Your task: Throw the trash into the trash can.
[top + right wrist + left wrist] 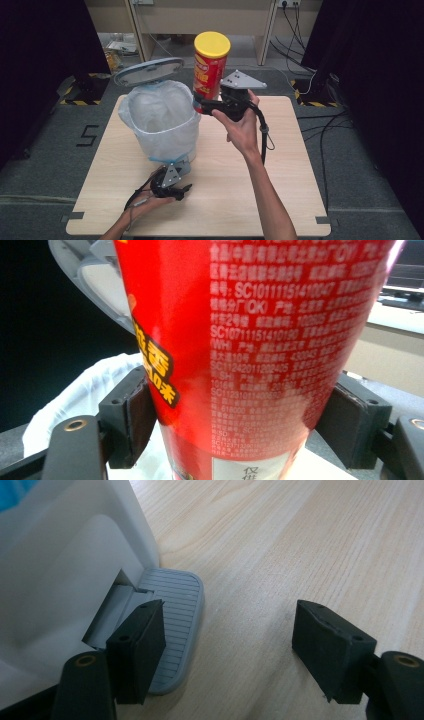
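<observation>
A red chip can (210, 70) with a yellow lid stands upright in the air, just right of the white pedal bin (170, 140). My right gripper (202, 106) is shut on the can's lower part; in the right gripper view its jaws press both sides of the can (250, 340). The bin's grey lid (149, 71) is raised, and a clear liner (160, 107) lines the bin. At the bin's foot my left gripper (185, 189) is open. In the left gripper view one of its jaws rests over the grey ribbed pedal (175, 610) beside the bin wall (60, 555).
The bin stands on the left half of a light wooden table (250, 200). Dark curtains hang at both sides. Cables lie on the floor at the far right (320, 85). A desk frame stands behind the table (200, 20).
</observation>
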A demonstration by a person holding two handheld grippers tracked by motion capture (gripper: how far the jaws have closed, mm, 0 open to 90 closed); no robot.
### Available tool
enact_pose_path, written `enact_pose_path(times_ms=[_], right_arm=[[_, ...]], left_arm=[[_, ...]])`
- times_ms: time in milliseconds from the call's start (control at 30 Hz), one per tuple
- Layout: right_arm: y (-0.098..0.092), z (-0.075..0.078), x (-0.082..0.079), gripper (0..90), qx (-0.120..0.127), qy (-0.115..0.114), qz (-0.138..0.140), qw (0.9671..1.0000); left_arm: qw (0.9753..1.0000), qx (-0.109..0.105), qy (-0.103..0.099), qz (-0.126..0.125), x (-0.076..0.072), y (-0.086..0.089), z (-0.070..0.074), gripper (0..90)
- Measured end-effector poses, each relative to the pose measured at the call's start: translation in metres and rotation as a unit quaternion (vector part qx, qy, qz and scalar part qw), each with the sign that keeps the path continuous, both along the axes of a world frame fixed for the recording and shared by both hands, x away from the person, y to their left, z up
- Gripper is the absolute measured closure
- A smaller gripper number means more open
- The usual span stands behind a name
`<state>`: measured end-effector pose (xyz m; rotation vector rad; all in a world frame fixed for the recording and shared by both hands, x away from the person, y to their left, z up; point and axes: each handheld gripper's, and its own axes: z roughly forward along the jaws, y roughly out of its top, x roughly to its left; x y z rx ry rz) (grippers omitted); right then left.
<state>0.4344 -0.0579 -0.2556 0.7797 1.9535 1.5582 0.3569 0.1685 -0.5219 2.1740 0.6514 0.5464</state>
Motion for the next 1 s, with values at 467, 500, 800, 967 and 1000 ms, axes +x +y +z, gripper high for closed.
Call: enact_pose_path(times_ms=[467,500,800,967,1000], right_arm=[[0.043,0.004,0.007,24.5,-0.008,0.004,0.033,0.9994],[0.046,0.003,0.007,24.5,-0.009,0.006,0.035,0.9993],[0.067,-0.005,0.014,24.5,-0.017,0.017,0.05,0.9985],[0.079,-0.01,0.015,24.4,-0.014,0.021,0.066,0.9975],[0.082,-0.011,0.015,24.3,-0.015,0.022,0.069,0.9972]], left_arm=[[1.0,-0.002,0.002,0.0,0.0,0.0,0.0,28.7],[1.0,-0.002,0.002,0.0,0.0,0.0,0.0,28.7],[1.0,-0.002,0.002,-0.001,0.0,0.0,0.0,28.7],[1.0,0.0,0.003,-0.002,0.0,0.0,0.0,28.8],[1.0,0.0,0.003,-0.002,0.0,0.0,0.0,28.8]])
